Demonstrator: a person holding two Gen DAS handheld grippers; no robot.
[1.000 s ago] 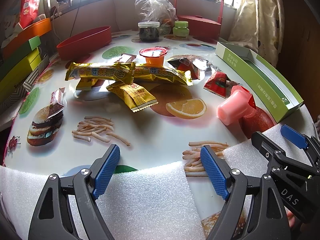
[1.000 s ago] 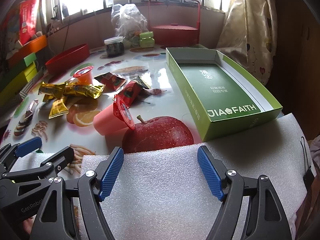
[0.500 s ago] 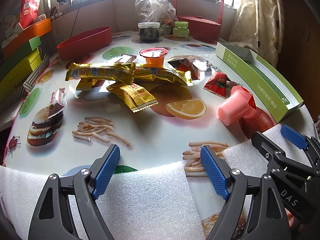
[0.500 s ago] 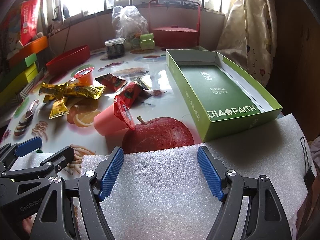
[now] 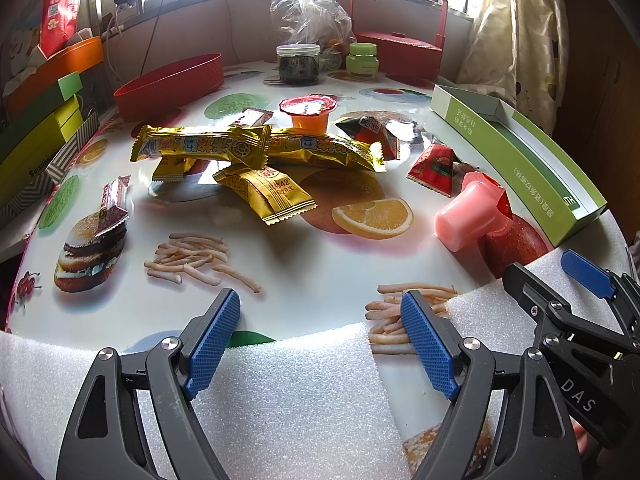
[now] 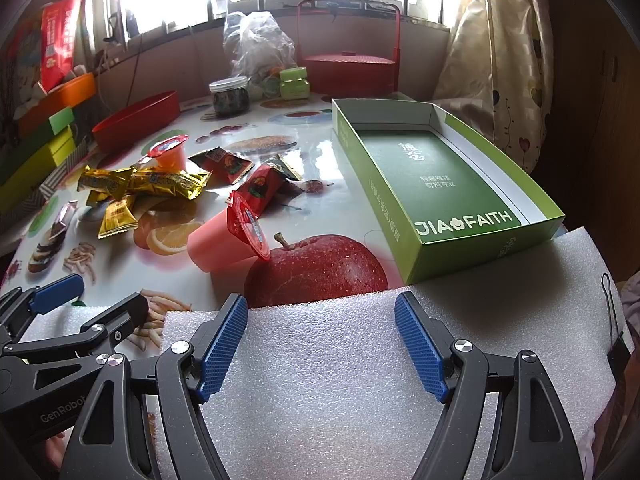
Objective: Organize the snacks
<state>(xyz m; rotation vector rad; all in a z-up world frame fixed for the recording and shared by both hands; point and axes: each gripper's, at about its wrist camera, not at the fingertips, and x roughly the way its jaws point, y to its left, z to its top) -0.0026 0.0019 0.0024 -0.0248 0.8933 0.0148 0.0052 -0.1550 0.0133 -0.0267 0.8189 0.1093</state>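
Both claws, left claw (image 5: 320,344) and right claw (image 6: 320,346), sit released and empty over foam at the counter's (image 5: 320,280) near edge, while farther off lie light, crinkly, slippery gold packets (image 5: 264,192), best pinched mid-body, left of the empty green box (image 6: 448,176).

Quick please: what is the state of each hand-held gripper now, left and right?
Left hand-held gripper: open, holding nothing.
Right hand-held gripper: open, holding nothing.
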